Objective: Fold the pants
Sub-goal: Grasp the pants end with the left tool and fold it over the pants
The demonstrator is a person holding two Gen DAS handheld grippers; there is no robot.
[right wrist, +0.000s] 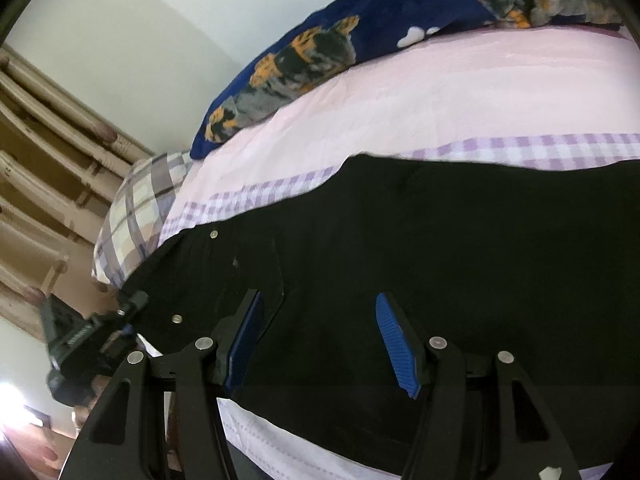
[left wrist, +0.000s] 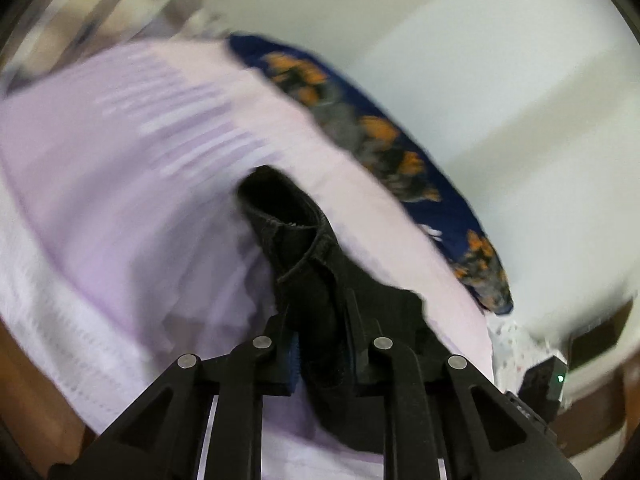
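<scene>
1. Step: we judge the fold is just starting. The black pants (right wrist: 400,248) lie spread on the pink sheet (right wrist: 400,92), waist w/ rivets at 9 o'clock in the right view.
2. Left gripper (left wrist: 324,344): clamped on a bunched edge of the pants; cloth fills the gap between its fingers and rises toward 12 o'clock. View is blurred.
3. Right gripper (right wrist: 320,340): jaws apart, blue pads (right wrist: 396,344) bare, nothing pinched; it hovers over the pants mid-section.
4. Blue pillow (right wrist: 360,40) sits at 12–1 o'clock past the pants, clear of them.
5. Next, we think: right needs to drop, pinch the near edge, then both carry the cloth across w/o dragging the sheet.
</scene>
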